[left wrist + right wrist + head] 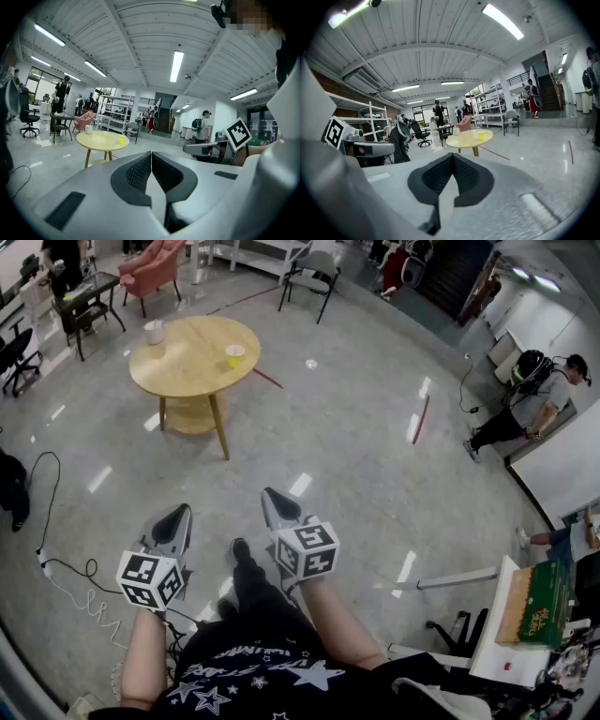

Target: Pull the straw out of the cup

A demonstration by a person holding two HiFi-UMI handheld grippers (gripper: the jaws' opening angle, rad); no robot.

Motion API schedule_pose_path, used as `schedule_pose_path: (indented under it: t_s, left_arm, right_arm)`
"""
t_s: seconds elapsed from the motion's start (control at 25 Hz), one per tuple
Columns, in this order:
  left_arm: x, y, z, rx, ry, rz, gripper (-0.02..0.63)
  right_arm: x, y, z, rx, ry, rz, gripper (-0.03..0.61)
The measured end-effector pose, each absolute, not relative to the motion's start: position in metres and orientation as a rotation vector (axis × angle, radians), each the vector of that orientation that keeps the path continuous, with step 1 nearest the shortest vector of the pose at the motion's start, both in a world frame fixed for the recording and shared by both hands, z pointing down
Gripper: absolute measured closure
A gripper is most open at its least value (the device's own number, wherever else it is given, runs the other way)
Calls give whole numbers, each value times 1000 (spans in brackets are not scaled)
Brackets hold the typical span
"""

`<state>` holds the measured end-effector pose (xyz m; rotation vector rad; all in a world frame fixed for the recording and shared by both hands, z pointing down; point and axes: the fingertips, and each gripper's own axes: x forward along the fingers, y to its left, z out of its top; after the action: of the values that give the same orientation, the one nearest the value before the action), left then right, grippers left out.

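A pale polished floor fills most of what we see from the head view. A round wooden table stands on it far ahead and to the left. Beyond the table are a pink armchair and a grey chair. A person with a backpack bends forward at the right side of the room.

Close to us, over the floor and well apart from the table, we hold both tools side by side, pointing slightly downward. The left hand-held gripper has its dark ribbed pads pressed together, with nothing between them. The right hand-held gripper is likewise pressed together and empty. Each carries its cube of square markers nearest to us.

On the table a white cup stands at the far left edge. A smaller yellow cup stands near the right edge, apart from the white one. Both also show in the left gripper view, yellow cup right of white cup. At this range any straw is too small for us to tell.
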<state>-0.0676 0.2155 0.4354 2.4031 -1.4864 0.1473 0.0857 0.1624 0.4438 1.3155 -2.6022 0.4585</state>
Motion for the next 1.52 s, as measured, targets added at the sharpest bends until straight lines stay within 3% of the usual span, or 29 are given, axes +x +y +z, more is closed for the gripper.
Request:
schedule_pose_path:
  t_s: [0.88, 1.52]
  left_arm:
    - [-87, 238, 432, 2394, -1499, 128, 604]
    - [-86, 196, 446, 2398, -1475, 150, 604]
  right_arm:
    - [58, 188, 430, 1238, -2641, 306, 580]
    - [63, 141, 449, 1262, -2629, 423, 580]
